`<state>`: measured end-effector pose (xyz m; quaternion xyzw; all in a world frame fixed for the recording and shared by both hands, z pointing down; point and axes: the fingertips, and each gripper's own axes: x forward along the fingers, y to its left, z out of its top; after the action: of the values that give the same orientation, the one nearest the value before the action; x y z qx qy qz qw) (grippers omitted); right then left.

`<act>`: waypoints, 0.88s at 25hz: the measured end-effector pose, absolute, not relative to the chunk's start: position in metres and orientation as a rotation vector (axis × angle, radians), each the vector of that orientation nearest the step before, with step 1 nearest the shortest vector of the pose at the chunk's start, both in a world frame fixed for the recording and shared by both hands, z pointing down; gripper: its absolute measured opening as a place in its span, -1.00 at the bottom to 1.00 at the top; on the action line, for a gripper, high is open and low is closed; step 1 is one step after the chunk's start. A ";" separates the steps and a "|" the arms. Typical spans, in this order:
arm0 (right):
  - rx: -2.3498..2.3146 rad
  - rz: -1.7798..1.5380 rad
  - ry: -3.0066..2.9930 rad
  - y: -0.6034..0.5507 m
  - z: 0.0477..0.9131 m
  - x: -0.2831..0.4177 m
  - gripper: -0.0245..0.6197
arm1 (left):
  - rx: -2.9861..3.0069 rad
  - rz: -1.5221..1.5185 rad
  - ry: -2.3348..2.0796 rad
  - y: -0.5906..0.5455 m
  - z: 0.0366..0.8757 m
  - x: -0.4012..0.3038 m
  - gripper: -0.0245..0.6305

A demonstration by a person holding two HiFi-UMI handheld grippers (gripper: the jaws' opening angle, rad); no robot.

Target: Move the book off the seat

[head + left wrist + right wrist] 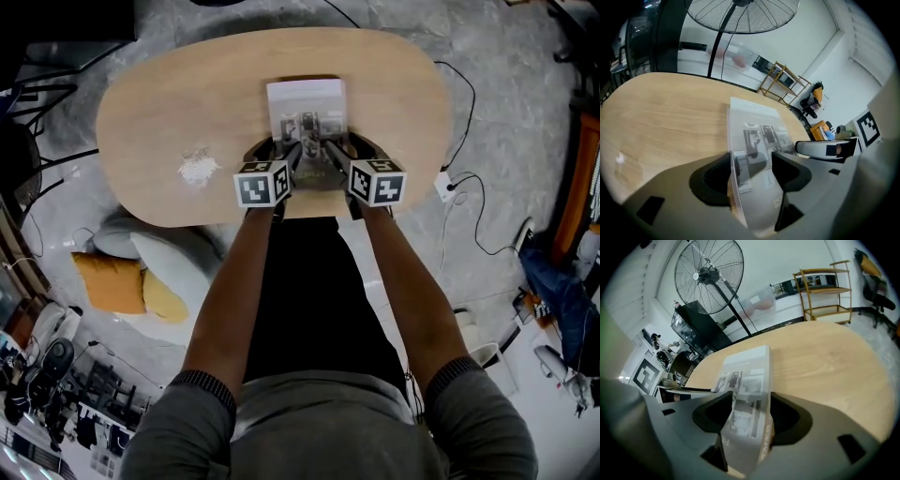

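On the far-middle part of the oval wooden worktop [169, 103] lies the book [305, 103], flat, its pale cover with small photos facing up. Both arms reach straight ahead to its near end. The left gripper [298, 155] and the right gripper [330, 155] sit side by side, close together, their marker cubes [262, 183] toward the person.

In the left gripper view the book [759, 126] runs between the dark fingers [715, 180] and fills the gap, both pads against it. The right gripper view shows the same: the fingers [787, 418] pinch the book [745, 366], its spine against the right-hand pad.

A white smudge [199, 169] marks the wood left of the grippers. Orange and grey cushions [111, 281] lie on the floor below.
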<state>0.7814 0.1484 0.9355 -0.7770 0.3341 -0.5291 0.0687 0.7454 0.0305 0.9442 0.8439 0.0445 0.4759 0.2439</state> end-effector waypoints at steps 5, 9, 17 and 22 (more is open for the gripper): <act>-2.363 -1.468 1.096 0.143 0.891 0.784 -0.10 | 2.378 1.238 0.100 0.015 0.910 0.744 -0.01; -2.395 -1.310 1.237 0.131 0.824 0.783 -0.10 | 2.457 1.092 0.136 0.014 0.844 0.752 -0.01; -2.473 -0.915 1.456 0.123 0.667 0.787 -0.24 | 2.664 0.781 0.216 0.012 0.668 0.760 -0.04; -2.450 -0.698 1.608 0.117 0.573 0.774 -0.30 | 2.789 0.606 0.300 0.025 0.565 0.748 -0.09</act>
<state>0.7737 0.1167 0.5732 -0.8117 0.5326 -0.2311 0.0644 0.7476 0.0248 0.5647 0.9628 0.1036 0.2093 0.1356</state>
